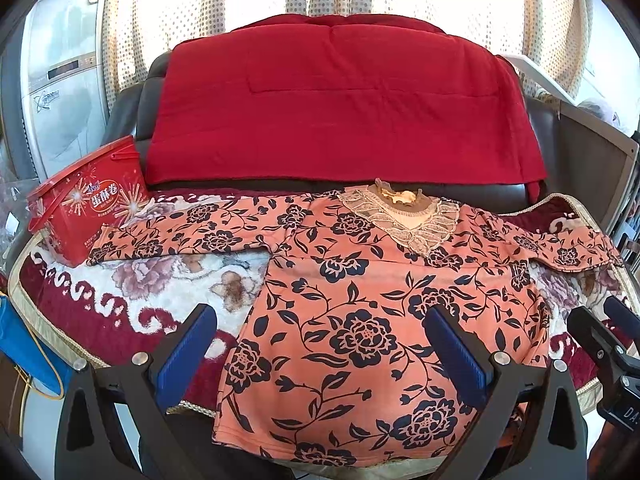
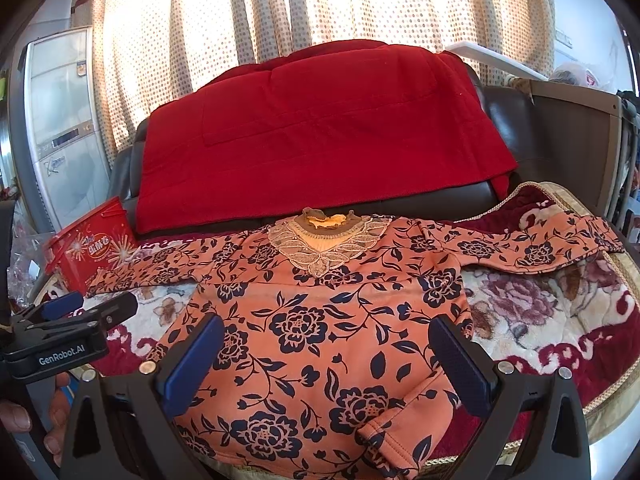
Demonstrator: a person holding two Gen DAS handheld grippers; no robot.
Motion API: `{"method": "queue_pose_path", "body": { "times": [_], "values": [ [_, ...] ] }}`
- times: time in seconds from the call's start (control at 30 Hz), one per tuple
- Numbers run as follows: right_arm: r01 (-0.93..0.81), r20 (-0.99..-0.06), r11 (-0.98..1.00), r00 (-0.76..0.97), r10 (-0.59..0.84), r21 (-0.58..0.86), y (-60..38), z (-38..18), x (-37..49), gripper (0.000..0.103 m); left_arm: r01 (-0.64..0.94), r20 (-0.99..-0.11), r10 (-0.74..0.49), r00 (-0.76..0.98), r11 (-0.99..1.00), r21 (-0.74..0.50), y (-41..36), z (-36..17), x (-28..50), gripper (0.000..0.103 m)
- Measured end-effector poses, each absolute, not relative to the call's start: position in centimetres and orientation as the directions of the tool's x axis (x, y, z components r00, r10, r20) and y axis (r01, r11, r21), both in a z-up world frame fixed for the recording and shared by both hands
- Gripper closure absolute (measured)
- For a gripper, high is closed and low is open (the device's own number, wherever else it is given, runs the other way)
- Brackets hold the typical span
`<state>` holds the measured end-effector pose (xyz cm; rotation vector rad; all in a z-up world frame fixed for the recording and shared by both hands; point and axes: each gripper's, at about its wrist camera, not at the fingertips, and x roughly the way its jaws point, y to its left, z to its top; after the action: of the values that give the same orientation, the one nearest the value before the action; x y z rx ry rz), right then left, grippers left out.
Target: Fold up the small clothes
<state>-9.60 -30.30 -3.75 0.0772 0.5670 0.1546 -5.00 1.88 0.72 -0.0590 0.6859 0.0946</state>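
While both tools hang above the near hem, an orange top [image 1: 360,320] printed with dark navy roses lies face up and spread flat on a plush floral blanket [image 1: 132,300] of maroon, white and mauve. Its lace-trimmed neckline [image 1: 412,216] points away from the cameras toward a dark sofa back draped with a red quilt [image 1: 344,104], and its 2 sleeves stretch out sideways, the left one reaching the foot of a red tin [image 1: 88,204] with gold firework print, the right one running off toward the blanket's braided edge. The left tool [image 1: 324,344] has its 2 blue-padded fingers spread wide and grips nothing; 1 finger sits over the blanket just beside the top's left edge, the other over the body of the top. The right tool [image 2: 332,356] is likewise wide apart and empty, both fingers framing the lower body of the top, where the hem corner at the right is turned over on itself. In the right wrist view the left tool shows at the left edge, with fingertips of a hand [image 2: 24,420] below it. Dotted curtains [image 2: 280,20] hang bright behind the sofa.
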Motion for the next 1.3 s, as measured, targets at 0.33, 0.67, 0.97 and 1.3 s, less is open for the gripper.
{"method": "queue_pose_path", "body": {
  "times": [0.33,0.67,0.97,1.3],
  "values": [
    [-0.126,-0.533,0.984,0.829,0.173,0.124,-30.3,-4.0,-8.9,0.000,-0.103,-0.643,0.070,0.763,0.995,-0.014,1.5,0.2,-4.2,0.000],
    [-0.102,-0.592,0.966,0.774,0.226,0.236,-33.6,-7.0,-6.5,0.000,-0.106,-0.689,0.069,0.721,0.994,-0.011,2.4,-2.8,-2.2,0.000],
    [0.225,-0.572,0.818,0.806,0.148,0.529,-52.6,-10.7,-4.0,0.001,-0.170,-0.796,0.156,0.585,0.983,0.068,4.7,-10.3,2.1,0.000],
    [0.416,-0.425,0.407,0.902,-0.074,0.813,-75.4,-12.1,-0.9,0.014,-0.210,-0.802,0.191,0.567,0.974,0.084,5.7,-12.0,5.6,0.000]
  ]
}}
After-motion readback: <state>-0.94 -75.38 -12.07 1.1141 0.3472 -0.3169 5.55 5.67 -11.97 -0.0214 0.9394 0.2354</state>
